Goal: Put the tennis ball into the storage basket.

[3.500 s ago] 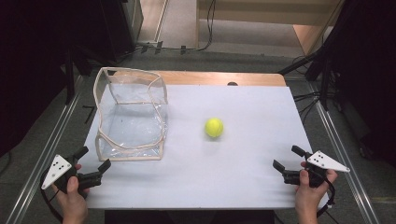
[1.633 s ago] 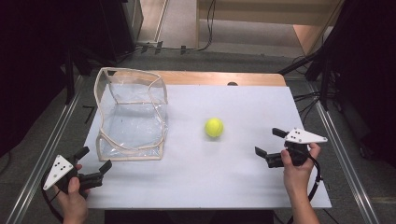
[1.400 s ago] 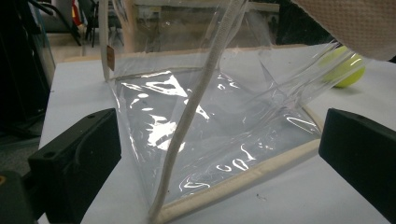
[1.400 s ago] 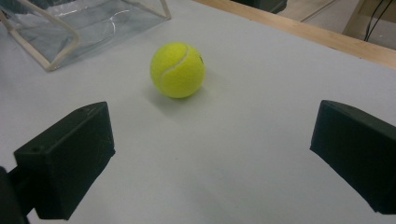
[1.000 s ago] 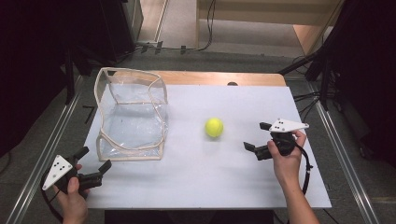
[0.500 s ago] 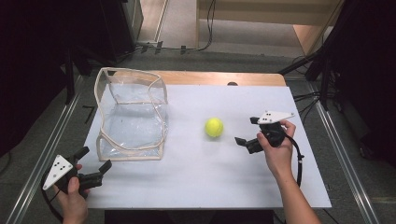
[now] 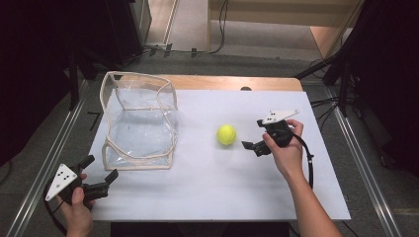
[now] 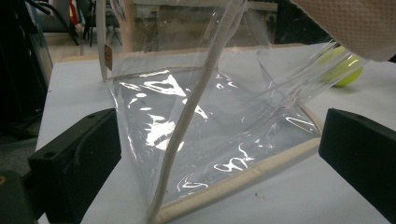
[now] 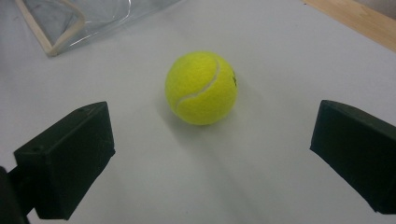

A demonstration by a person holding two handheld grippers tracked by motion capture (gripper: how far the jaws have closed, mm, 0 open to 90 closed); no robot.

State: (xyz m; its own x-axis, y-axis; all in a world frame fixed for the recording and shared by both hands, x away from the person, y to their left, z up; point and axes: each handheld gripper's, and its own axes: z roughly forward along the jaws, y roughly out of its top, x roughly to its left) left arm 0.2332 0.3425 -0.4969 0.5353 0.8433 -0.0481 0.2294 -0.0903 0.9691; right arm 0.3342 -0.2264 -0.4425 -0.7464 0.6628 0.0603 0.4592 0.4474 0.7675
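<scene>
Just to the right of the tennis ball (image 7: 227, 134), the right gripper (image 7: 253, 136) hovers over the white counter (image 7: 207, 187), its fingers spread wide and holding nothing, aimed at the ball from close by but not touching it. In the right gripper view the ball (image 9: 201, 87) sits on the counter between and a little beyond the two black fingers (image 9: 65, 158), with a clear gap on either side, its white seam curving across the yellow felt. The ball lies near the middle of the counter, well apart from the clear plastic bag (image 7: 140, 121) that stands to the ball's left with its cream-coloured edging and open, crumpled top. Far from the ball, at the counter's near left corner and just in front of the bag, the left gripper (image 7: 101, 177) is held in the person's left hand (image 7: 76, 205); its fingers are also wide open and empty. The left gripper view looks into the bag (image 8: 210, 116) from close by, between the spread fingers (image 8: 79, 158), and the ball (image 8: 343, 70) shows through the plastic beyond it at the upper right.
</scene>
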